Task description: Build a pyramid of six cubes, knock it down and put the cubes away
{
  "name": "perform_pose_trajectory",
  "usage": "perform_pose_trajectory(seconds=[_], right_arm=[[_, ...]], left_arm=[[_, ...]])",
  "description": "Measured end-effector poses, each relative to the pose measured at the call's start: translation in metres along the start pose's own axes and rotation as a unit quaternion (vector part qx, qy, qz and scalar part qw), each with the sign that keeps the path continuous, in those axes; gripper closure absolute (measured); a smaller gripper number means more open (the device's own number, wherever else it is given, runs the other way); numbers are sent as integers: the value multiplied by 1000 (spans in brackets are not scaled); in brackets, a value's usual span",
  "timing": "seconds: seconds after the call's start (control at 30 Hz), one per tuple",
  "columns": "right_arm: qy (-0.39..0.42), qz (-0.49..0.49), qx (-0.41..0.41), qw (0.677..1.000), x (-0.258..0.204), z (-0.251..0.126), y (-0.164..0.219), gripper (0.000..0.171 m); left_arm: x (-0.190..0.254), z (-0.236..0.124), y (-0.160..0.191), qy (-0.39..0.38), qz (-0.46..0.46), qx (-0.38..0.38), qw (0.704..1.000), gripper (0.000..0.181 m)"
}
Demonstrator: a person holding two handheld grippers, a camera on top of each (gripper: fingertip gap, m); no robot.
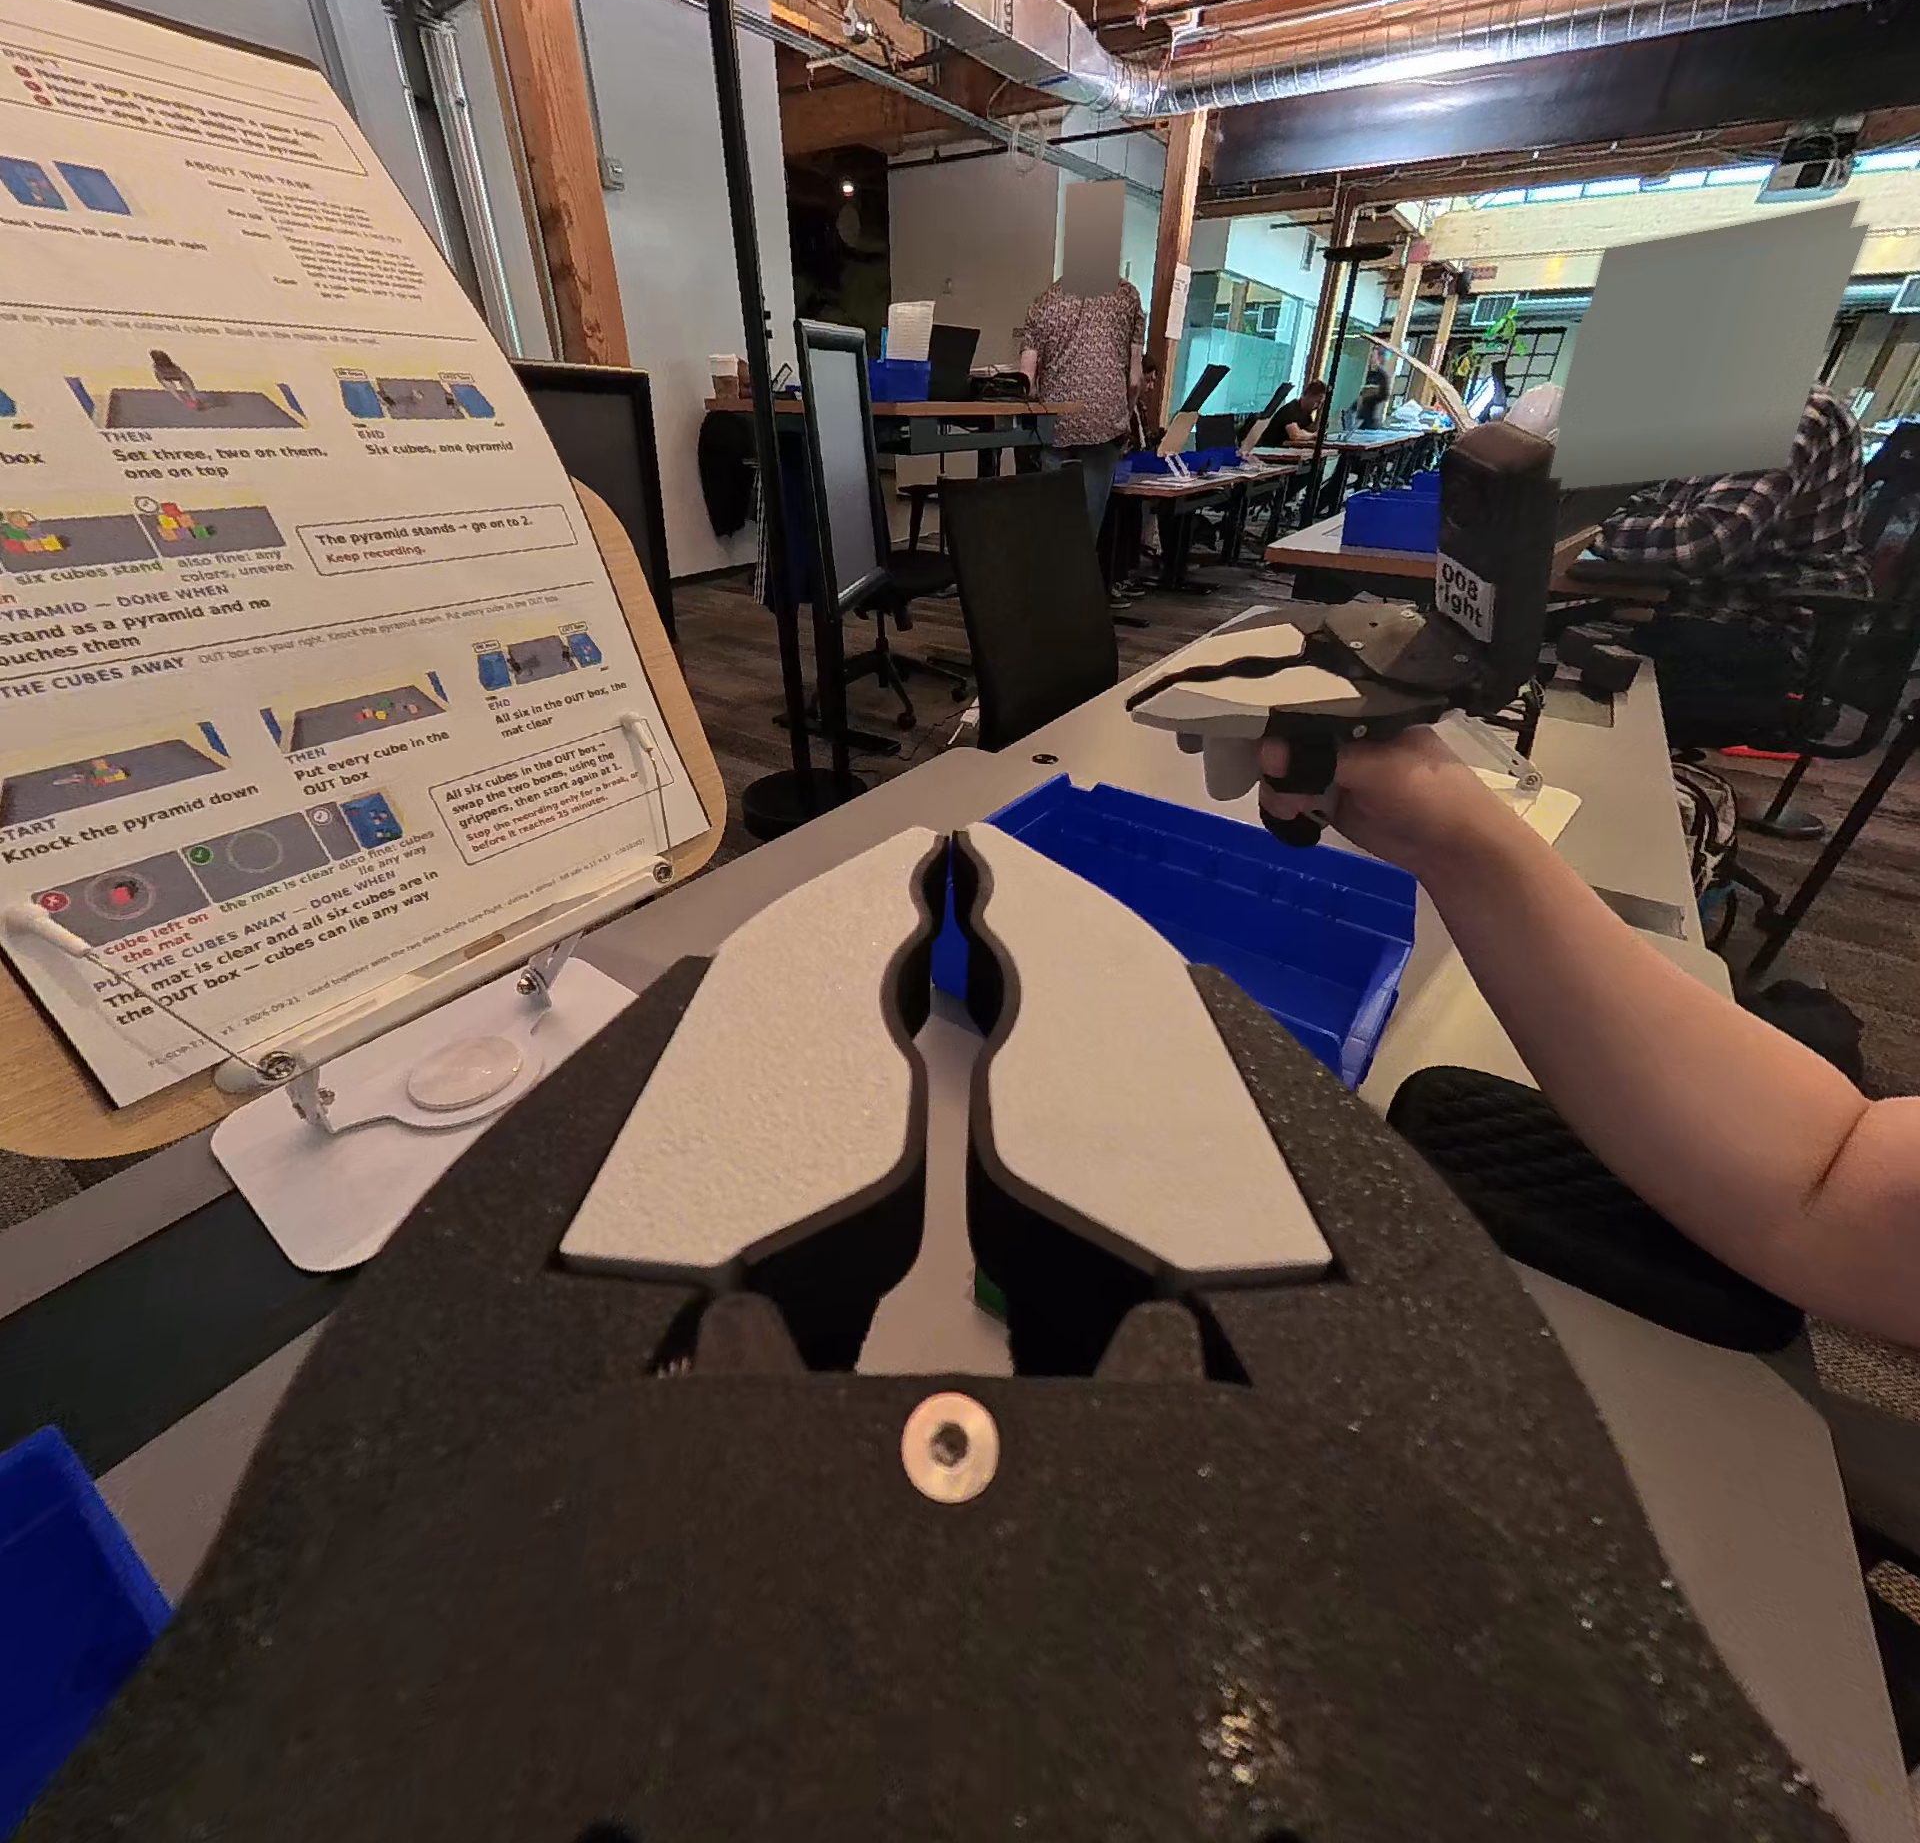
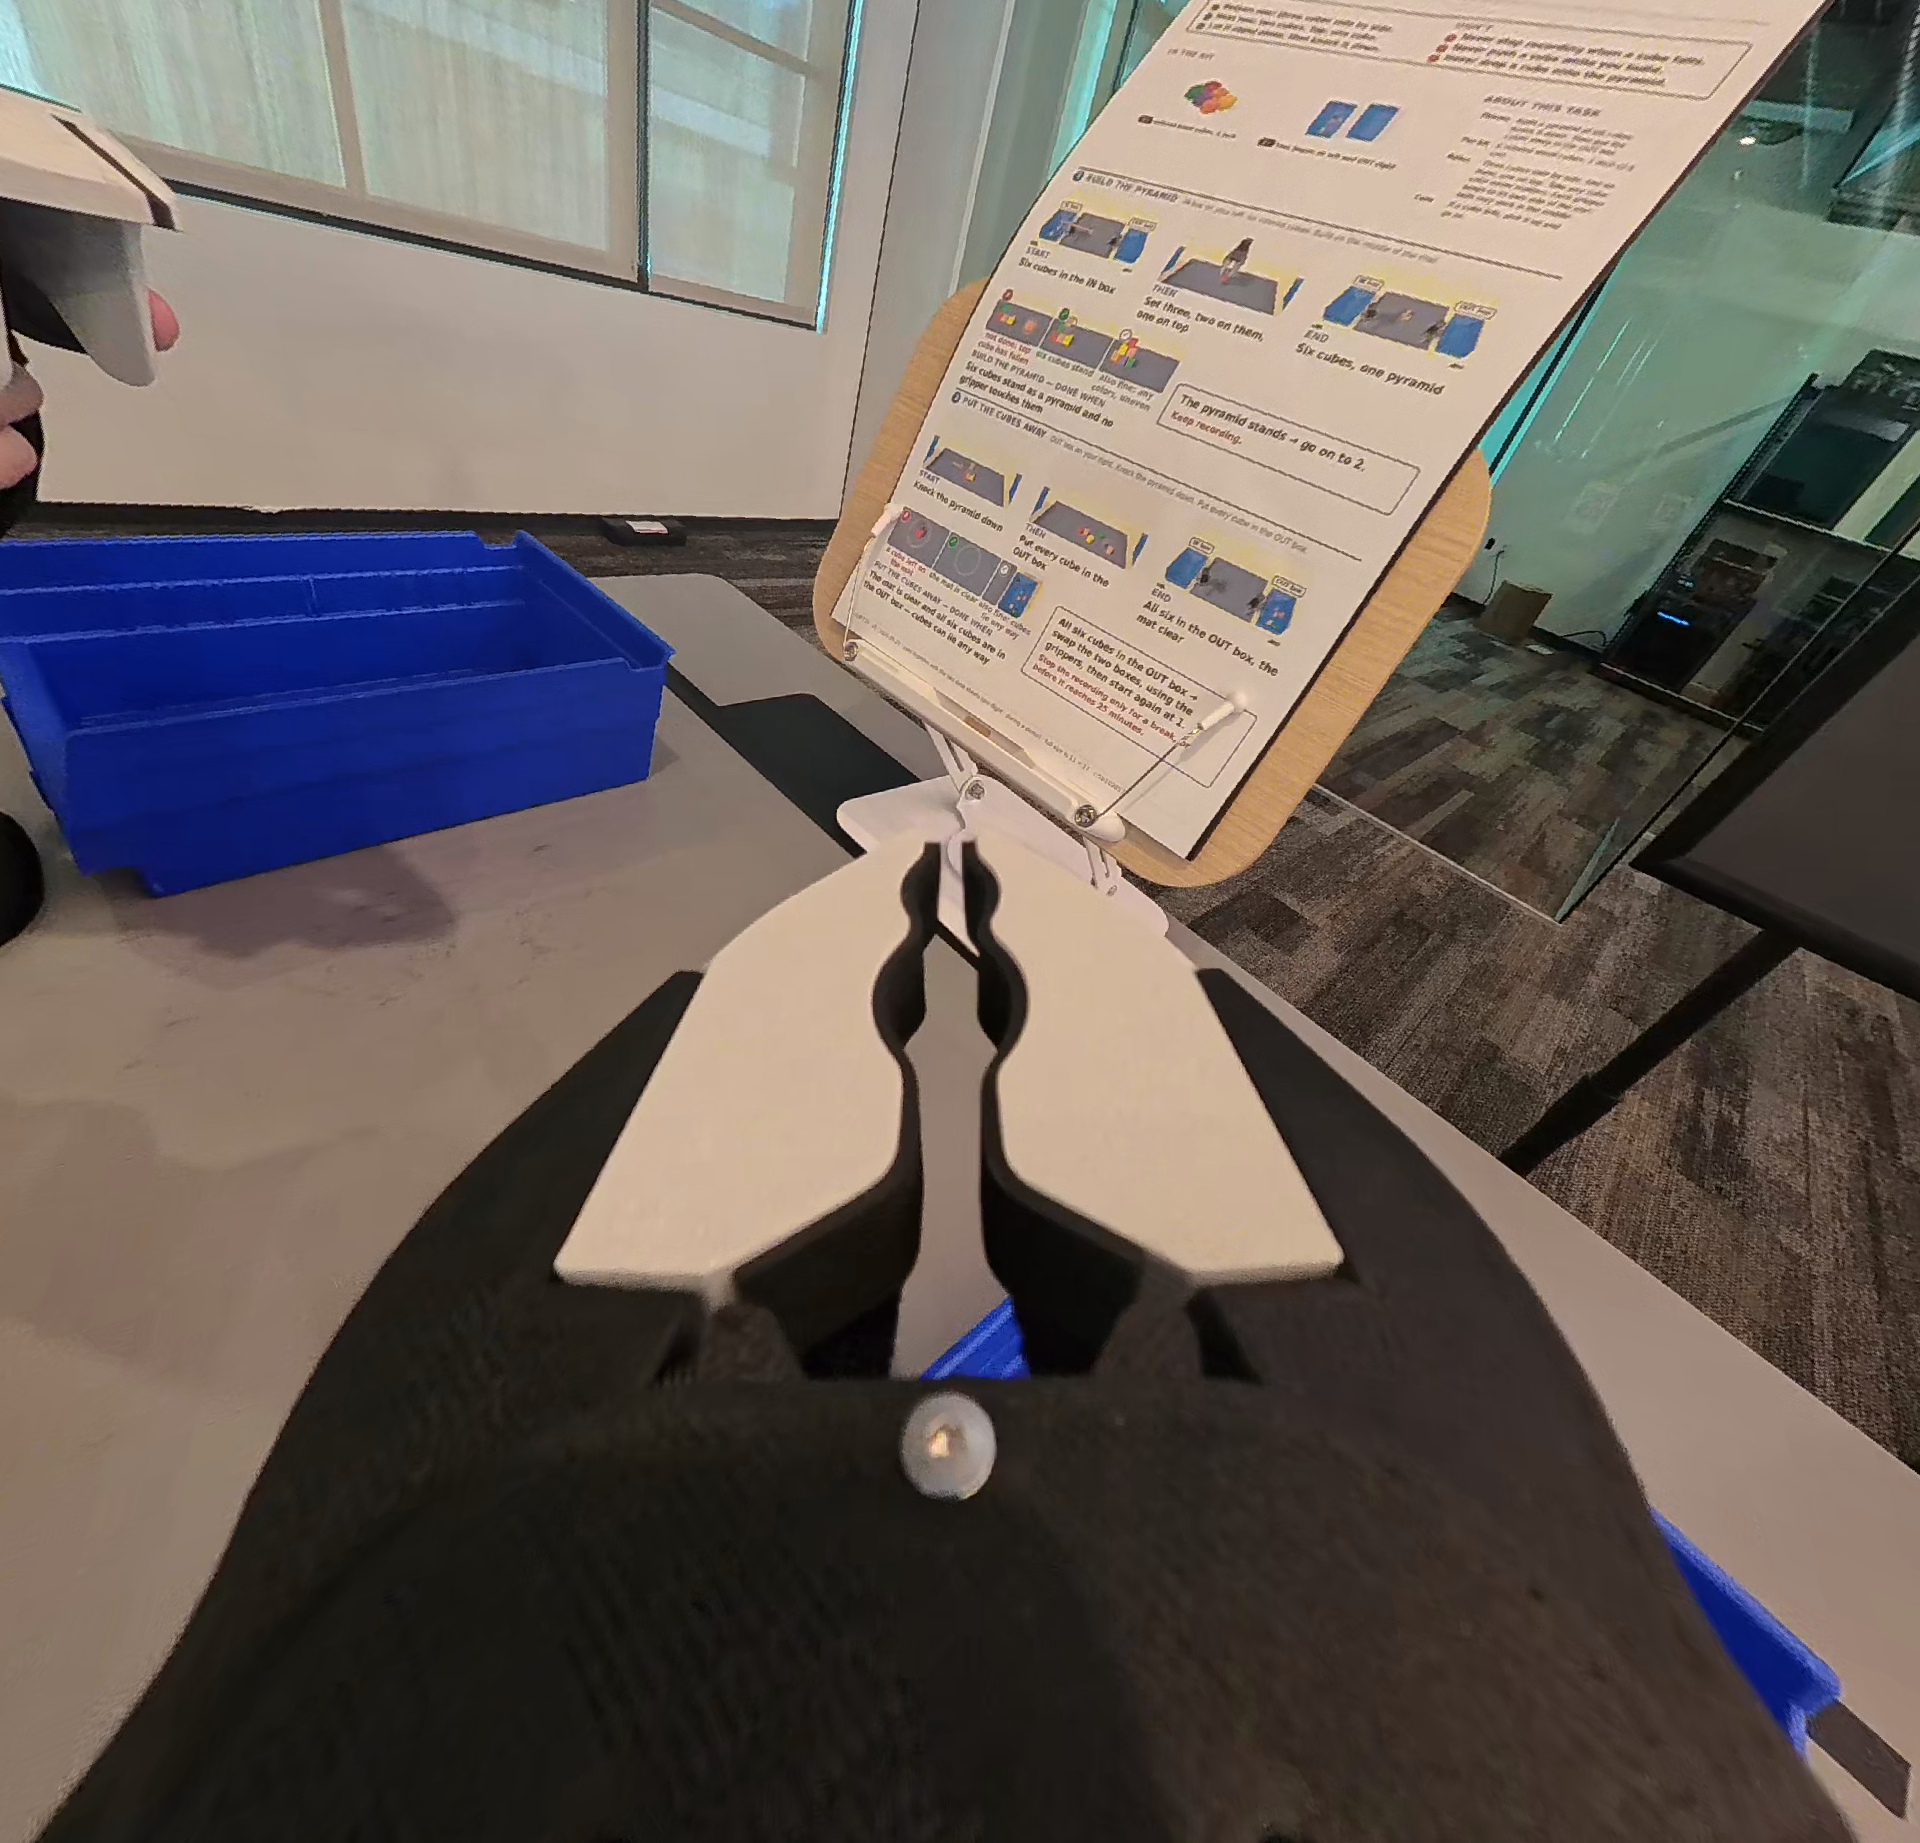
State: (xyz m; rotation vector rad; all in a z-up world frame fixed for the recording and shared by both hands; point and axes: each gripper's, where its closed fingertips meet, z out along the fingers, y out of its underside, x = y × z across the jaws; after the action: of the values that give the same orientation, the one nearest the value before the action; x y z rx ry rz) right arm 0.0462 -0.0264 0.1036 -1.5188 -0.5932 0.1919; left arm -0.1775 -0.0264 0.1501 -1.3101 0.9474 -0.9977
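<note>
Closed right claw [image 2: 951, 858] before instruction sheet [image 2: 1247, 391]

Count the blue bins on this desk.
2. The left blue bin sits at the desk's left end. The right blue bin is near the right hand-held gripper. Not counted: background bins on other desks.

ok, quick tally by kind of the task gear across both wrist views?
blue bins: 2 (one, the other)
grippers: 2 (left gripper, right gripper)
instruction sheet on stand: 1
cubes: 0 clearly in view
Total: 5
</note>
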Motion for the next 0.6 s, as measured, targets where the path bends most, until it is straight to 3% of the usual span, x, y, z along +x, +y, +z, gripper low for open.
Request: perform_pose_trajectory(seconds=[0.23,0.37,0.6], right_arm=[[8,-3,2,1000,2,0,0,160],[35,2,3,999,10,1,1,147],[36,7,11,999,11,0,-1,145]], left_arm=[[2,1,0,3,4,-3,1000,181],[3,0,-1,4,5,-2,1000,181],[2,-1,-1,3,4,0,1000,180]])
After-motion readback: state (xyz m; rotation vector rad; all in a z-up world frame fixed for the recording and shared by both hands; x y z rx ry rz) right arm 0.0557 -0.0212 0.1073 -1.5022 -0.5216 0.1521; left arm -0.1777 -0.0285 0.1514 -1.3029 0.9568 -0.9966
